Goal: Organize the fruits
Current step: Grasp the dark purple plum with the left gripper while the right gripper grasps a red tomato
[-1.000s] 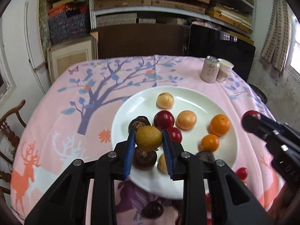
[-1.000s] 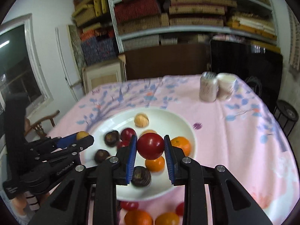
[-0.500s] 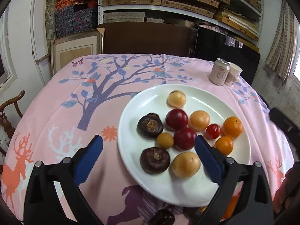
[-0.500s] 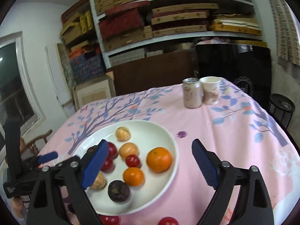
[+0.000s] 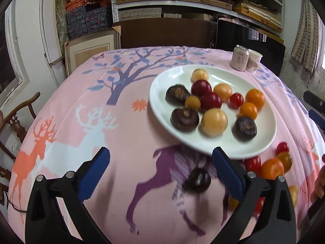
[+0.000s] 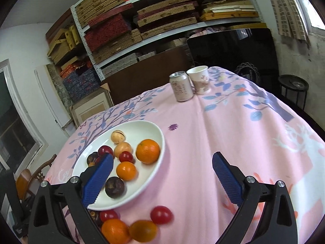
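A white plate [image 5: 262, 142] [image 6: 154, 174] on the pink tablecloth holds several fruits: oranges, red plums, yellow fruits, dark purple ones. My left gripper [image 5: 161, 171] is open and empty, held near the plate's front edge. A dark plum [image 5: 196, 181] lies loose on the cloth between its fingers. My right gripper [image 6: 162, 174] is open and empty, right of the plate. Loose fruits lie on the cloth in front of the plate: a red tomato [image 6: 161, 215], an orange [image 6: 114, 230], a smaller orange fruit [image 6: 143, 230].
A drink can [image 6: 181, 89] and a paper cup [image 6: 200, 79] stand at the table's far edge. A wooden chair [image 5: 18, 118] stands at the left. Shelves with stacked boxes fill the back wall.
Both grippers let go of their fruit, the left a yellow fruit and the right a red one, and opened wide. Both have since drawn back from the plate; the left swung left.
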Action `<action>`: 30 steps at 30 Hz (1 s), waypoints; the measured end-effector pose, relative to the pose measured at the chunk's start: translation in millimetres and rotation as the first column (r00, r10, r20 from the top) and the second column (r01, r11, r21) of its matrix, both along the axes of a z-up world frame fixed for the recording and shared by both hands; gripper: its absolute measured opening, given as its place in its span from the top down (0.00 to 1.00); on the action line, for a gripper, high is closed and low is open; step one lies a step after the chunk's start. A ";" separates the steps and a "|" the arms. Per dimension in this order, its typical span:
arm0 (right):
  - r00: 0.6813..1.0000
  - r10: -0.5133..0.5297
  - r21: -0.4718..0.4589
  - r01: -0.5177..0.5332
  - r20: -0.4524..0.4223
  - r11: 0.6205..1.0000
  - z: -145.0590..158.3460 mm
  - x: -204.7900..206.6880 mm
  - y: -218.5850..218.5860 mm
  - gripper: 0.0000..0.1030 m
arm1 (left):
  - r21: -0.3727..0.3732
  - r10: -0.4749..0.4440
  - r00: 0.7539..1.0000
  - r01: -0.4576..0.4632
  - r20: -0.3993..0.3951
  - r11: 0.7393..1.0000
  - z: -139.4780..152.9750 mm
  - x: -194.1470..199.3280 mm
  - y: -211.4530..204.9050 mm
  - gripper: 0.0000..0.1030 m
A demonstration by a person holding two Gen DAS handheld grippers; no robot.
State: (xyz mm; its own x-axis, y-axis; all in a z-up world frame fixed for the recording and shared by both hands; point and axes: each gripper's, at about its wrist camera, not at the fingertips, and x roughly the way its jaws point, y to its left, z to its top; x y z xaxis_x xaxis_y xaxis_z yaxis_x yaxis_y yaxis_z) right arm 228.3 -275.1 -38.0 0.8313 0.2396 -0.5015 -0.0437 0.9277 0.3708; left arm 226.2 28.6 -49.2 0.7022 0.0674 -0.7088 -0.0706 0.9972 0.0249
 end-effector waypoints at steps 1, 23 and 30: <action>1.000 -0.001 0.003 0.001 -0.006 1.000 -1.5 -3.5 -2.8 0.04 | 0.002 0.006 1.000 -0.006 -0.007 1.000 -2.8 -5.2 1.2 0.04; 0.970 0.158 -0.116 -0.182 -0.186 0.977 -37.5 -15.1 11.4 0.04 | -0.034 0.015 0.997 -0.017 -0.074 0.999 -18.1 -17.1 6.8 0.04; 0.960 0.129 -0.262 -0.196 -0.250 0.945 -49.5 -7.2 30.0 0.05 | -0.033 0.009 0.997 -0.012 -0.082 0.999 -20.0 -16.1 4.4 0.04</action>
State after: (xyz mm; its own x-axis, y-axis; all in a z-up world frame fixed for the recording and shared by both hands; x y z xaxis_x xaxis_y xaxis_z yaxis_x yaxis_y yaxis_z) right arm 221.1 -245.1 -87.5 0.6493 0.1834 -0.7381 -0.1483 0.9824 0.1136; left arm 210.1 33.0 -69.2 0.6410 0.0503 -0.7659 -0.0804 0.9968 -0.0019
